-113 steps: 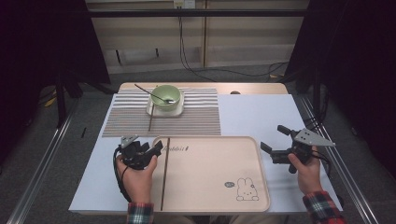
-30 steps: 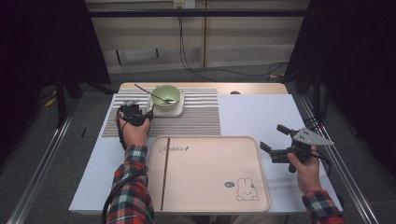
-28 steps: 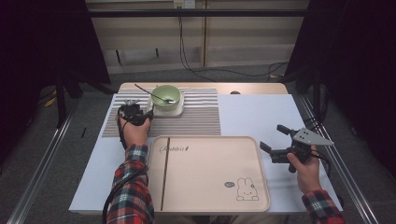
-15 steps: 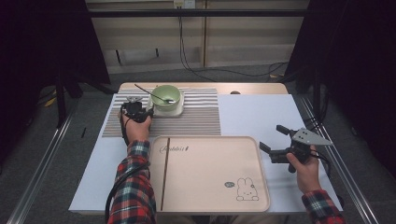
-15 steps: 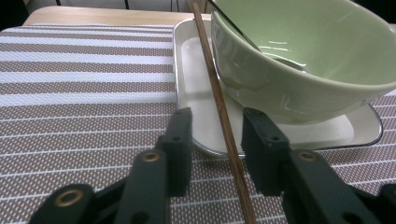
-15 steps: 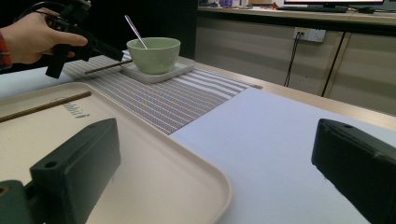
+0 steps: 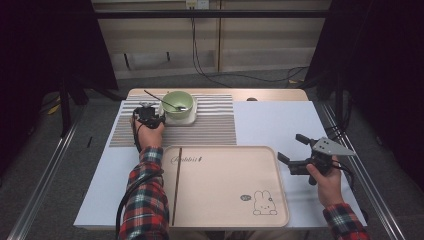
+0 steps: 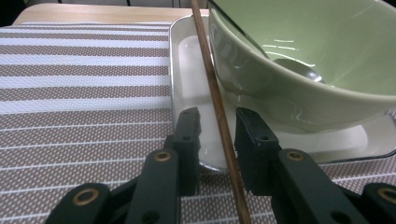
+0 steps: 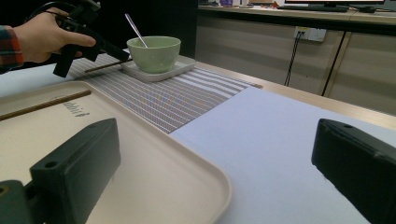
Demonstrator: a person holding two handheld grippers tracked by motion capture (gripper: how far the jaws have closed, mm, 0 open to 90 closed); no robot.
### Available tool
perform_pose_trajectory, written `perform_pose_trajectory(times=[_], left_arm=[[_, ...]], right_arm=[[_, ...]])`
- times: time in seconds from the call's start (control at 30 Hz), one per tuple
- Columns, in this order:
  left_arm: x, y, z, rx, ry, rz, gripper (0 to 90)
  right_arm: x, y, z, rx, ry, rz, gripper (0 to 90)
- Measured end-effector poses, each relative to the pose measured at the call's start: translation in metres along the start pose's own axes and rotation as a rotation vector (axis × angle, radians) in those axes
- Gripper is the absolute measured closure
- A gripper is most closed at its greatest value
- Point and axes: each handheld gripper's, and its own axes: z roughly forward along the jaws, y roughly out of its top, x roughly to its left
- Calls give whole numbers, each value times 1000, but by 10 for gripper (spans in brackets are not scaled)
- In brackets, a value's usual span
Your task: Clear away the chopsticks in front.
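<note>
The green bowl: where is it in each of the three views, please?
High view: green bowl at the far left of the table, on a white dish.
Left gripper view: upper right, close, beyond the jaws.
Right gripper view: upper left, far off.
Shared landmark: the striped mat under the dish.

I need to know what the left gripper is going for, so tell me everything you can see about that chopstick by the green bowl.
The chopstick is a thin, round, brown stick that looks like wood. It lies slanted, its far part resting on the rim of the white square dish close beside the green bowl, its near part over the striped placemat. It runs between the left gripper jaws, which have just been closing; a gap still shows on each side.
</note>
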Motion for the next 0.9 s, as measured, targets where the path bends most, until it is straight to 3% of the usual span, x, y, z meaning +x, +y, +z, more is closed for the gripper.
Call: perform_pose_trajectory(times=[0.1, 0.2, 0.37, 0.67, 0.9], left_arm=[[-1, 0, 2, 9, 3, 7, 721], [-4, 1, 4, 25, 11, -11, 765], [-7, 3, 5, 57, 30, -73, 845], [-6, 5, -4, 67, 32, -159, 858], [-2, 2, -17, 55, 10, -181, 859]], right_arm=[[0, 0, 0, -1, 3, 3, 8], [0, 0, 0, 0, 4, 3, 8], [0, 0, 0, 1, 3, 4, 8], [0, 0, -1, 3, 0, 0, 8], [0, 0, -1, 2, 0, -1, 8]])
